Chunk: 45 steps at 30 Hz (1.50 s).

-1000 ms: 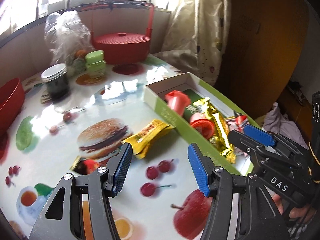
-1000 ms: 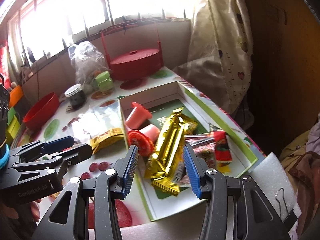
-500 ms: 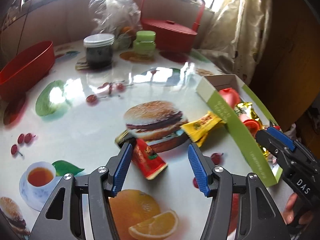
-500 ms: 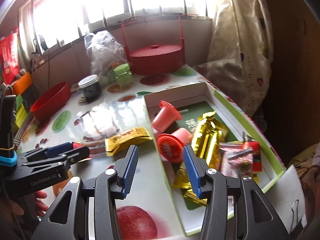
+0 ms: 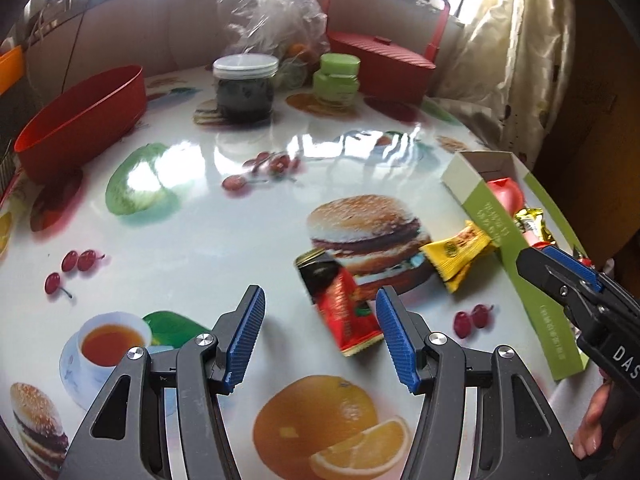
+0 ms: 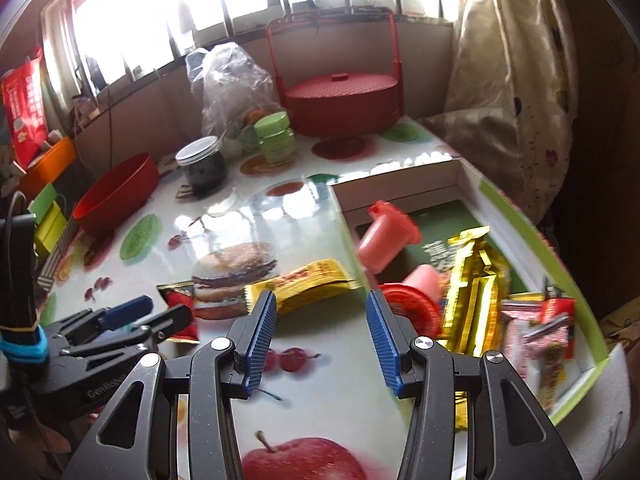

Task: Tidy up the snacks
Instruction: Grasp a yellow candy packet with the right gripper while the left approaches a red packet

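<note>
A red snack packet lies on the printed tablecloth, just ahead of my open, empty left gripper; it also shows in the right wrist view. A yellow snack packet lies beside the green-walled box. In the right wrist view the yellow packet lies just ahead of my open, empty right gripper, left of the box. The box holds pink jelly cups, gold packets and pink-red packets.
At the back stand a red bowl, a dark jar, a green jar, a plastic bag and a red lidded basket. A curtain hangs at right. The table edge curves past the box.
My left gripper has swung left from the box and yellow packet to the red packet. My right gripper has swung left from over the box to the yellow packet.
</note>
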Available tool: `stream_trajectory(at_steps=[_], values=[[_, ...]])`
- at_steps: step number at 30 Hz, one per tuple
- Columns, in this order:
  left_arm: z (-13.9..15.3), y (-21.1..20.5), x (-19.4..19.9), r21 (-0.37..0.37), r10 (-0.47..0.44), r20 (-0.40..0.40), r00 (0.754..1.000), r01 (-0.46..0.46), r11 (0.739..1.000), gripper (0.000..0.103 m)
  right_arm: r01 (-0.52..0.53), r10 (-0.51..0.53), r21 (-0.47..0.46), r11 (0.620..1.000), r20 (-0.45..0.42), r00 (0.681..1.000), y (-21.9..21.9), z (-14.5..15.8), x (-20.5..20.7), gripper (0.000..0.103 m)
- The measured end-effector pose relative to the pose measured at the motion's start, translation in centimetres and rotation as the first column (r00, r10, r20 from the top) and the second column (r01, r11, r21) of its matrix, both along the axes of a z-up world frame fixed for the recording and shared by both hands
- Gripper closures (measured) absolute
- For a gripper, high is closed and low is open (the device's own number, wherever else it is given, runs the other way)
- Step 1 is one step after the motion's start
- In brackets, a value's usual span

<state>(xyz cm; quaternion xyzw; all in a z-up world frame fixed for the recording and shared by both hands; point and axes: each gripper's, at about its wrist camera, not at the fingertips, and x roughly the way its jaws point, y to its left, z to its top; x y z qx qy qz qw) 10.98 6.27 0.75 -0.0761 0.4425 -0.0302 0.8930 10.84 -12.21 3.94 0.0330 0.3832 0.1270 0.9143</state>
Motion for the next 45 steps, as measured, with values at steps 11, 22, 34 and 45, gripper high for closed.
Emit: stream_trajectory(at_steps=[11,22,34,45], values=[[-0.2,1.3,-0.1,-0.024,0.009,0.006,1.0,-0.009,1.0,0.044,-0.069,0.069,0.001,0.998,-0.096,0.993,3.4,-1.8,2.7,0.057],[-0.1,2.6,-0.1,-0.068,0.016,0.016,1.0,-0.015,0.998,0.044,-0.017,0.024,0.044,0.999,-0.164,0.986,4.5,-2.9,5.7,0.057],[-0.2,2.0,0.0,-0.019,0.009,0.015,1.0,-0.009,1.0,0.044,-0.026,0.02,-0.041,0.999,-0.145,0.989,5.8,-3.7,6.3,0.057],[-0.3,1.9,0.1,-0.007,0.006,0.012,1.0,-0.006,1.0,0.044,-0.012,0.001,-0.105,0.994,-0.112,0.994,5.8,-3.7,5.9,0.073]])
